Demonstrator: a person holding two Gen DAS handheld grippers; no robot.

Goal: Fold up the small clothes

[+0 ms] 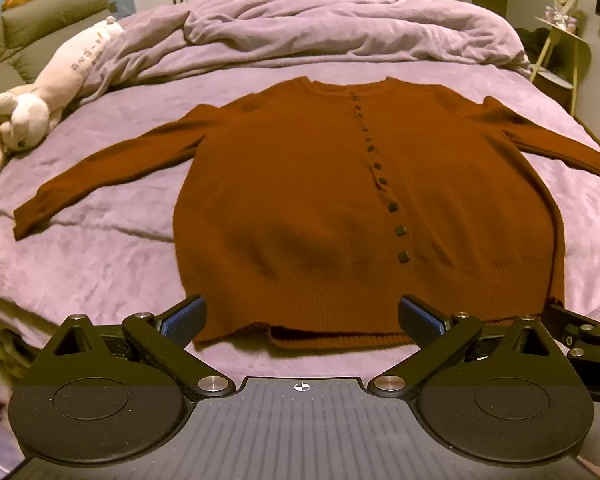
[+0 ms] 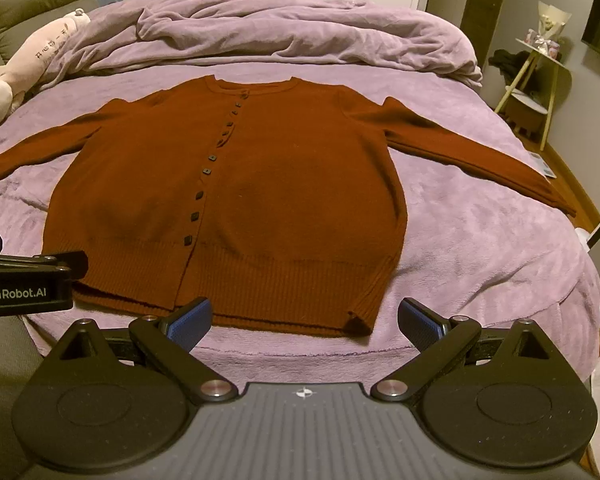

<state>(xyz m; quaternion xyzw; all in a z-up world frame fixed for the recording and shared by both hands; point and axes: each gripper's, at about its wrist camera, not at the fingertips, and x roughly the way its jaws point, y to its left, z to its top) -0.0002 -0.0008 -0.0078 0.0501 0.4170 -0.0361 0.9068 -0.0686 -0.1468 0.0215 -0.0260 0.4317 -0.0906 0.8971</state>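
Note:
A rust-brown buttoned cardigan [image 1: 300, 184] lies flat and face up on the purple bed, sleeves spread to both sides; it also shows in the right wrist view [image 2: 284, 184]. My left gripper [image 1: 300, 318] is open and empty, hovering at the near hem, left of the button line. My right gripper [image 2: 305, 320] is open and empty, hovering at the hem's right corner. The right gripper's body shows at the left view's right edge [image 1: 580, 332]. The left gripper's body shows at the right view's left edge [image 2: 24, 284].
A crumpled purple duvet [image 1: 340, 28] lies at the bed's far end. A plush toy [image 1: 40, 96] lies at the left by a green sofa [image 1: 28, 28]. A small side table [image 2: 536, 80] stands right of the bed. The bed's right edge [image 2: 580, 280] drops off to the floor.

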